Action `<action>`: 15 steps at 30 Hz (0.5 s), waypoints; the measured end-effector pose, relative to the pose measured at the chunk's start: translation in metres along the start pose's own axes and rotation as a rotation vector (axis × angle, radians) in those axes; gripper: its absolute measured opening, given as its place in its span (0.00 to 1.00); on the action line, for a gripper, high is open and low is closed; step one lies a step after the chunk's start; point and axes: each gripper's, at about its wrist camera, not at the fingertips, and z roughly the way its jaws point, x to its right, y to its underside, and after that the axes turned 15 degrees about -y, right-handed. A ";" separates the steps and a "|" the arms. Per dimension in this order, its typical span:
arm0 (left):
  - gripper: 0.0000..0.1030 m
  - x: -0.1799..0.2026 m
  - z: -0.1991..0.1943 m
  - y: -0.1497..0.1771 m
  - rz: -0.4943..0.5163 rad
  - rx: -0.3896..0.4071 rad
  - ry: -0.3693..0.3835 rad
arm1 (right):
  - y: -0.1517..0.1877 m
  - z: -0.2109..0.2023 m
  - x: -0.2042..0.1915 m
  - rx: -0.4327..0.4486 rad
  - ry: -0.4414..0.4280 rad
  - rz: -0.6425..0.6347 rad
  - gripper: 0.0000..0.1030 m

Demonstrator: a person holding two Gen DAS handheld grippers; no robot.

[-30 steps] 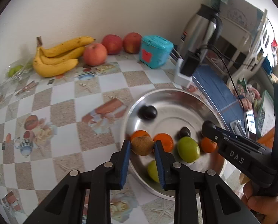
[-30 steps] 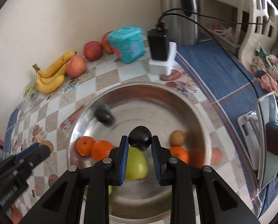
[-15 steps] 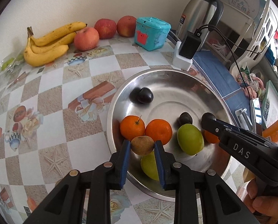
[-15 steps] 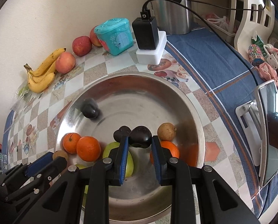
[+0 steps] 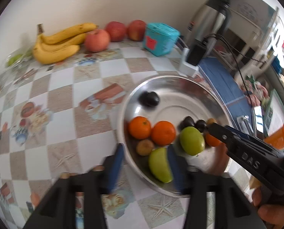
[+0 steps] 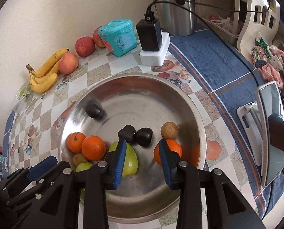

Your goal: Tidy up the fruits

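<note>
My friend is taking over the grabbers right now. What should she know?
Left gripper: jaws opening, holding nothing; the small brown fruit lies in the metal bowl.
Right gripper: jaws opening, holding nothing; a dark plum sits just ahead of it in the bowl.
Done: oranges, green fruits, three plums and two brown fruits are in the bowl.
Left: bananas and apples by the wall, if they belong in the bowl too.
</note>
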 end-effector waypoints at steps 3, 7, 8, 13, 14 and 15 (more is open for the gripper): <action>0.77 -0.015 -0.001 0.004 -0.046 -0.004 -0.075 | 0.003 -0.006 -0.007 -0.002 -0.002 -0.021 0.35; 1.00 -0.039 0.003 0.013 -0.101 -0.016 -0.195 | 0.011 -0.006 -0.018 -0.025 0.001 -0.052 0.36; 1.00 -0.045 0.003 0.016 -0.112 -0.016 -0.215 | 0.013 -0.006 -0.021 -0.030 0.003 -0.061 0.37; 1.00 -0.071 0.001 0.027 -0.169 -0.024 -0.278 | 0.027 -0.007 -0.044 -0.034 0.000 -0.137 0.70; 1.00 -0.076 -0.001 0.030 -0.177 -0.024 -0.287 | 0.029 -0.007 -0.048 -0.035 -0.002 -0.152 0.72; 1.00 -0.080 -0.002 0.032 -0.184 -0.022 -0.296 | 0.032 -0.006 -0.052 -0.037 0.000 -0.170 0.77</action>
